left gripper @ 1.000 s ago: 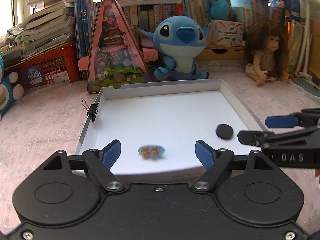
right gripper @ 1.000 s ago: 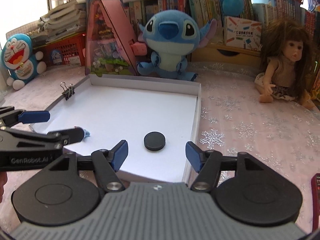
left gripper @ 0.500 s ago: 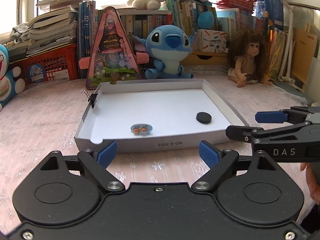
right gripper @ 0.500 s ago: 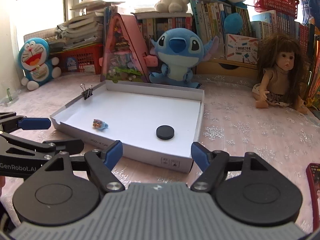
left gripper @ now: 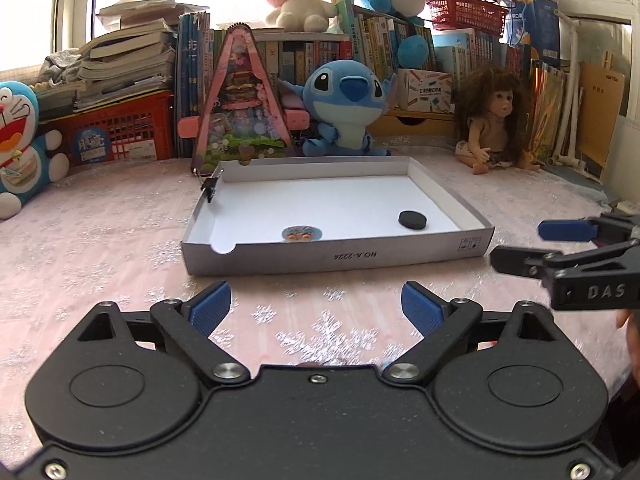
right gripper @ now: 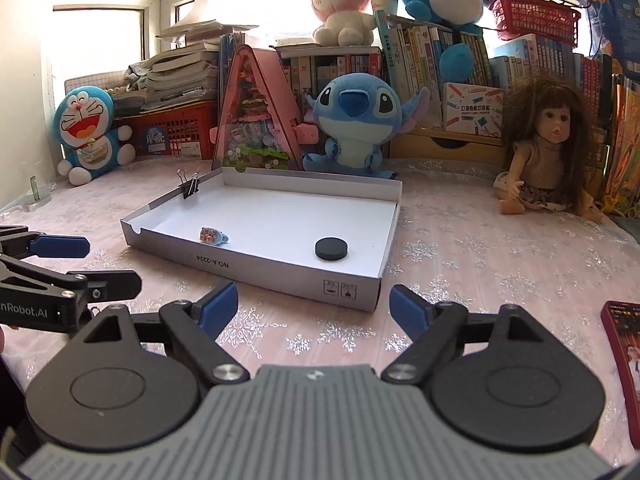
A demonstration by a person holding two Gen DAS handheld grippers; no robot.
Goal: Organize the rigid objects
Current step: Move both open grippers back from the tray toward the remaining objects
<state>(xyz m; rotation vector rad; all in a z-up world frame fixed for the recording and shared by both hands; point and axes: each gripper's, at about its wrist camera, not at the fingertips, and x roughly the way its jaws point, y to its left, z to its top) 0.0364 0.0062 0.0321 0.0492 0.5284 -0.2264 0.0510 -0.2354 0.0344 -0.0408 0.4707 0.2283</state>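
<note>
The white tray [left gripper: 336, 258] sits on the pink snowflake-patterned surface [left gripper: 100, 248], and two small rigid things already lie inside it: a black round disc [left gripper: 412, 219] toward the near right corner and a little blue and orange toy [left gripper: 302, 233] close behind the near wall, the two well apart from each other. A black binder clip [right gripper: 188, 186] is clamped on the tray's left wall near the far corner. Judging by this, the sorting looks mostly done or done, since no other small loose item shows on the cloth around the tray; the only thing lying near is a red booklet or pack [right gripper: 624, 360] at the right edge of the right wrist view, and it is unclear whether it belongs to the task. The left tongs [left gripper: 316, 308] hang just short of the tray's near wall, blue pads spread wide with nothing between them. The right tongs [right gripper: 314, 306] sit likewise in front of the near right corner, also spread apart and empty. Beyond the tray, a blue plush [left gripper: 344, 108], a pink triangular toy case [left gripper: 242, 104], a doll [right gripper: 548, 148] and a Doraemon figure [right gripper: 90, 132] line the back, with books stacked behind them.
</note>
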